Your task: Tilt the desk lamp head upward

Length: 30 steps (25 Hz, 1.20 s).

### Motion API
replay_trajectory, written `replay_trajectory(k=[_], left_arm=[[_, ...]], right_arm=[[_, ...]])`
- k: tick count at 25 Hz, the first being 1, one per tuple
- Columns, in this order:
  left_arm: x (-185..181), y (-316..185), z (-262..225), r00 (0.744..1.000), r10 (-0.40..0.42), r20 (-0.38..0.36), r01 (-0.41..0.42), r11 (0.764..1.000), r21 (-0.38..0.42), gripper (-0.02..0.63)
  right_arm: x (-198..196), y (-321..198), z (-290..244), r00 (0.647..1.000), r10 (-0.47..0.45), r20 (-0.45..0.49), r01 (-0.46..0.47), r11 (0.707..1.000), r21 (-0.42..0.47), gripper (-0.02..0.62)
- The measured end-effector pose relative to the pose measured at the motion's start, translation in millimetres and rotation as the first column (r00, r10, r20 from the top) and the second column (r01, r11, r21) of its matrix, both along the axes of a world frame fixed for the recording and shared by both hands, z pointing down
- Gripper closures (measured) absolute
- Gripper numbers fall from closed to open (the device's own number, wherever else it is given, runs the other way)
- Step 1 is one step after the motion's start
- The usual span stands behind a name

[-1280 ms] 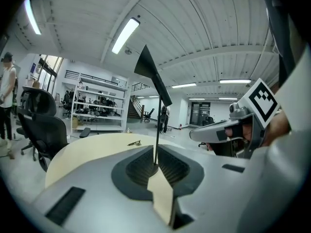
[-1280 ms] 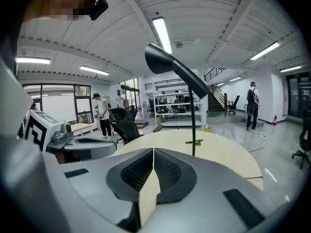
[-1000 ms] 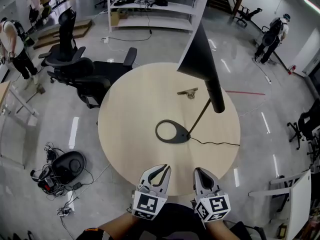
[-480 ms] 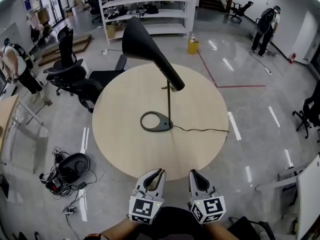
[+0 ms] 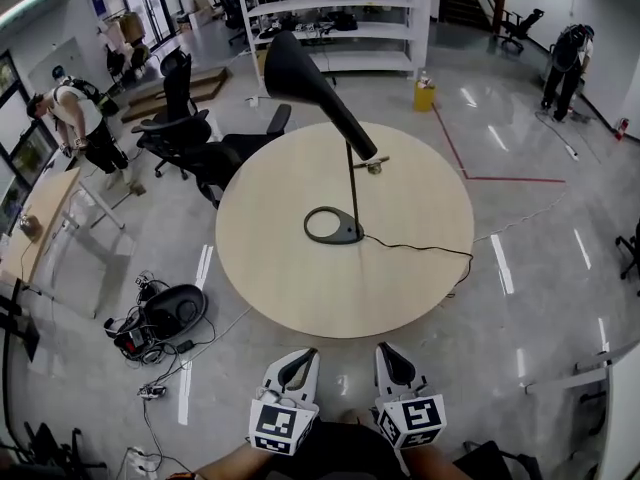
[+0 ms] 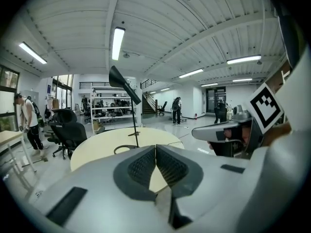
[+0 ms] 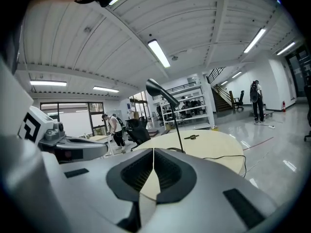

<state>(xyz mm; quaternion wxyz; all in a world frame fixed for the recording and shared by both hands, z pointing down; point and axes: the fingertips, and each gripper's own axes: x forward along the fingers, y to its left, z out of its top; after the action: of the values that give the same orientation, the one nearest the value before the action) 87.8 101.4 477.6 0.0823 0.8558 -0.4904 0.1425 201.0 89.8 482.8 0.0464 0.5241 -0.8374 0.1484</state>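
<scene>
A black desk lamp stands on the round wooden table [image 5: 300, 288]. Its ring base [image 5: 334, 227] sits near the table's middle, with a thin upright stem and a long cone head [image 5: 305, 76] slanting up to the left. The lamp head [image 6: 123, 83] also shows far ahead in the left gripper view, and the lamp head [image 7: 162, 92] likewise in the right gripper view. My left gripper [image 5: 299, 359] and right gripper [image 5: 388, 357] hang side by side over the floor, short of the table's near edge. Both are shut on nothing.
The lamp's cord [image 5: 428, 248] runs right, off the table edge. A small metal clip [image 5: 372, 165] lies behind the lamp. Office chairs [image 5: 190, 128] stand at the far left, shelves [image 5: 340, 8] behind. Cables and a black case [image 5: 165, 316] lie on the floor at left. People stand in the distance.
The view has pulled back from the table, so the lamp and table now lie farther ahead. Both grippers stay shut and side by side, now over the floor.
</scene>
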Motion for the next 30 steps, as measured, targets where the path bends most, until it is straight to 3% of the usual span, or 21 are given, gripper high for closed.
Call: replay_trajectory(k=[8,17,22,25,30], left_arm=[[-31.3,39.7,-17.3,1.000,-0.006,0.007,0.006,0.998,0.055,0.559],[-175.1,102.4,-8.9,0.994,-0.102,-0.032,0.102,0.995,0.022,0.560],[-231.7,130.2,-8.4,0.998,-0.044,-0.047,0.046,0.999,0.025,0.560],[-247.2,147.5,-0.7,0.995,-0.006,-0.099,0.009,0.999,0.032,0.560],[-261.1,159.6,-2.8,0.993,0.017,-0.116,-0.012,0.999,0.046,0.560]], right_arm=[[-49.9,39.0,-14.9,0.997,-0.074,-0.008,0.074,0.996,0.046,0.580],[-172.9,86.8,-27.3,0.996,-0.088,-0.025,0.089,0.995,0.049,0.580],[-231.2,119.4,-26.8,0.998,-0.041,-0.037,0.042,0.999,0.025,0.580],[-247.5,145.7,-20.5,0.998,-0.009,-0.055,0.008,1.000,-0.008,0.580],[-259.4,170.4,-16.6,0.996,0.012,-0.087,-0.013,1.000,-0.019,0.580]])
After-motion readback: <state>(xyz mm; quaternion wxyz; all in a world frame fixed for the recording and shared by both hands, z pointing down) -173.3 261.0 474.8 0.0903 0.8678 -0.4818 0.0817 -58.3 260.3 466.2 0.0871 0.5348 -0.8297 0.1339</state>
